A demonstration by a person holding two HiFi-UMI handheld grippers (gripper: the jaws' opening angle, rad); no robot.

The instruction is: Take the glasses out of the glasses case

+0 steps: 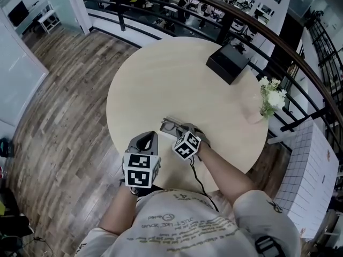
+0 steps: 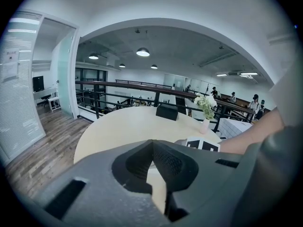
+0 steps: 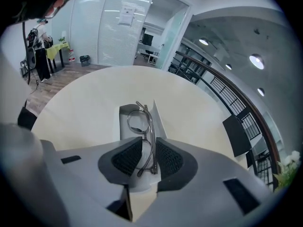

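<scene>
Round pale table [image 1: 161, 79] beside a dark railing. At left, by the near edge: left gripper [image 2: 152, 145], jaws pressed together on nothing. Just right of it: right gripper [image 3: 149, 157], jaws clamping folded glasses [image 3: 150, 126], upright on edge at the open glasses case [image 3: 125, 112] on the tabletop. Far right: black box [image 1: 229, 62], white flowers [image 1: 272, 98].

From the head view, can see only one end of the glasses [image 1: 169, 124] past the right gripper [image 1: 179, 130]; cannot make out the case there. In the right gripper view, lose the near end of the case [image 3: 124, 111] behind the jaws.
</scene>
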